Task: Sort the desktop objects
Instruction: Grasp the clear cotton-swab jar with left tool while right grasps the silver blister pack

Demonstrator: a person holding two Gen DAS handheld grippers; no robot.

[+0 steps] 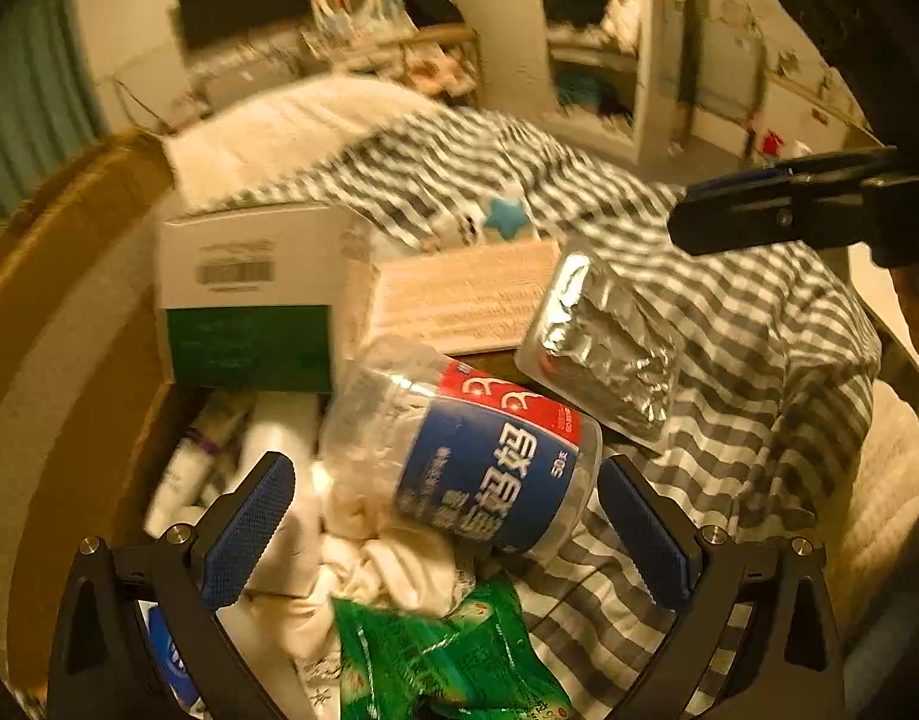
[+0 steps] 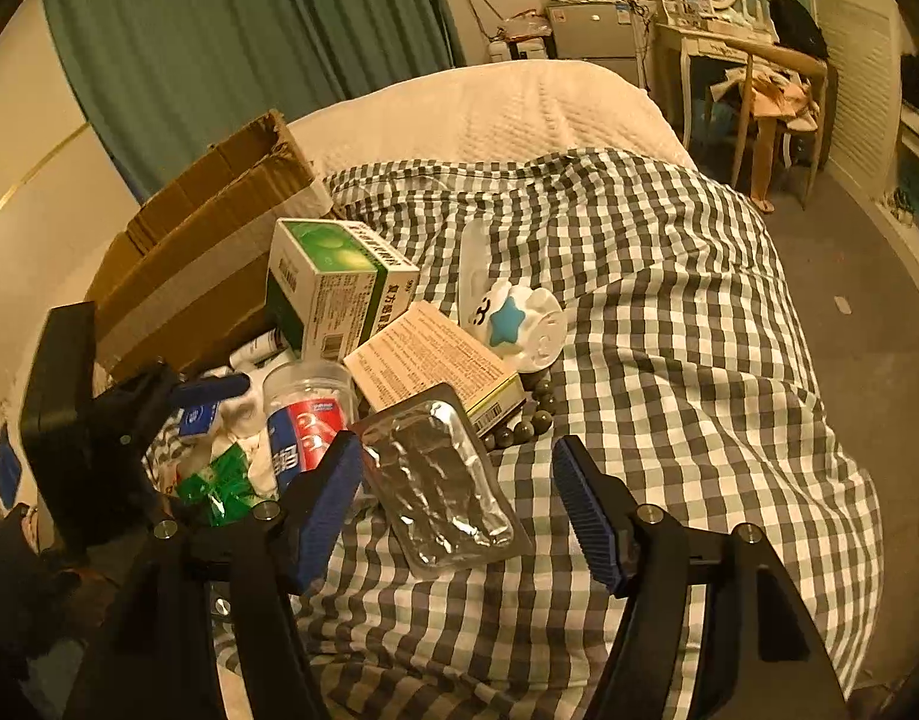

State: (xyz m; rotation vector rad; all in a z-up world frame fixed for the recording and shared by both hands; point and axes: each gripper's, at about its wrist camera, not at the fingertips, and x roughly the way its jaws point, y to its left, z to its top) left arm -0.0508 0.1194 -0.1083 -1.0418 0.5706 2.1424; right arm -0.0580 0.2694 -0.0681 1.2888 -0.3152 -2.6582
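foil blister pack sits between right gripper fingers, spread, lower centre; only left view shows left gripper splayed around floss jar.

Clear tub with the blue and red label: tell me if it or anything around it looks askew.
The clear tub lies tipped on its side on crumpled white cloth, not upright. The green-and-white box leans tilted against the cardboard box, and the foil blister pack sits crooked, overlapping the beige box.

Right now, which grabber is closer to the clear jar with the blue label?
Left. The left gripper is open around the jar; the right gripper straddles the foil pack beside it.
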